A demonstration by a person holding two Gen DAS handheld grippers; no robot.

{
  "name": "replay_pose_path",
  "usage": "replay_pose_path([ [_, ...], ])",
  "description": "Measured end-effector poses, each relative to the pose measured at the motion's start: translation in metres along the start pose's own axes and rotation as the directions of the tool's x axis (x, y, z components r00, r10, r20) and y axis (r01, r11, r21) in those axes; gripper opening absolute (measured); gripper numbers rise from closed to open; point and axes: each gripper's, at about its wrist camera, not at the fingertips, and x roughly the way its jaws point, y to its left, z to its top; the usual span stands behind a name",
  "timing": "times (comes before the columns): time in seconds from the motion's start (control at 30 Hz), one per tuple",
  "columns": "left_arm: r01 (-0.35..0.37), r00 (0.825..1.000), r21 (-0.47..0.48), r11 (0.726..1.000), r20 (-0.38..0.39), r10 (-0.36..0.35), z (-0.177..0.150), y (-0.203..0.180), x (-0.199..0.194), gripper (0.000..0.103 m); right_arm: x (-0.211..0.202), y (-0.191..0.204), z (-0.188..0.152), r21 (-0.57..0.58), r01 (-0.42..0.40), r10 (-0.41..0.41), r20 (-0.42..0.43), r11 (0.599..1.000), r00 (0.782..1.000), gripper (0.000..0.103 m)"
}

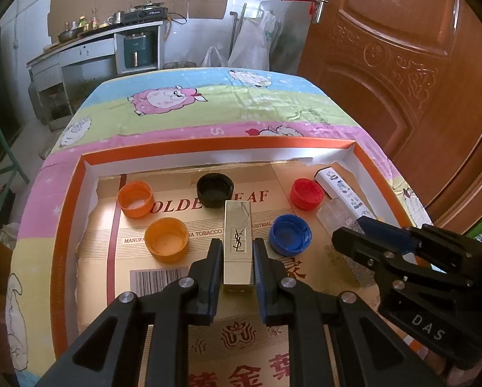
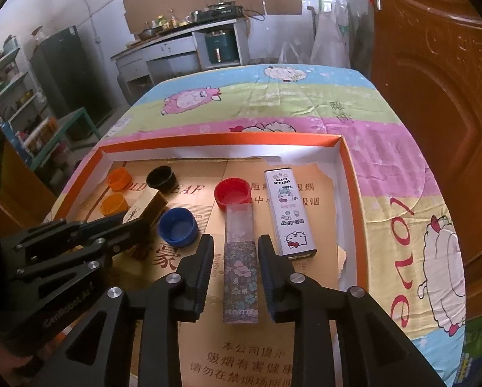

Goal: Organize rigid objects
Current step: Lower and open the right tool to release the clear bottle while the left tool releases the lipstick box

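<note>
In the orange tray (image 1: 63, 225) on the table, the left gripper (image 1: 237, 251) has its jaws clamped on the gold lipstick (image 1: 237, 238), among the caps. The right gripper (image 2: 236, 251) has its jaws apart, flanking the floral box (image 2: 241, 271) without touching it; the white box (image 2: 289, 213) lies just beside.

left gripper (image 1: 237, 258) | black, blue pads, silver screws, "DAS" lettering
</note>
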Motion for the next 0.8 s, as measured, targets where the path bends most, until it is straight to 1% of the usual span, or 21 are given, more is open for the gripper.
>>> replay_pose_path([
  [0.23, -0.006, 1.000, -0.001, 1.000, 0.013, 0.006, -0.001, 0.000, -0.010, 0.018, -0.008, 0.000, -0.002, 0.006, 0.005, -0.005, 0.006, 1.000, 1.000, 0.029],
  [0.43, 0.000, 0.999, 0.003, 1.000, 0.042, 0.000, 0.000, -0.004, -0.026, 0.018, -0.021, 0.001, -0.002, 0.011, 0.009, -0.010, 0.019, 1.000, 1.000, 0.029],
  [0.8, -0.006, 0.997, 0.006, 1.000, 0.078, 0.005, -0.006, -0.008, -0.059, 0.018, -0.056, 0.012, -0.011, 0.005, 0.008, -0.009, 0.054, 1.000, 0.998, 0.029],
])
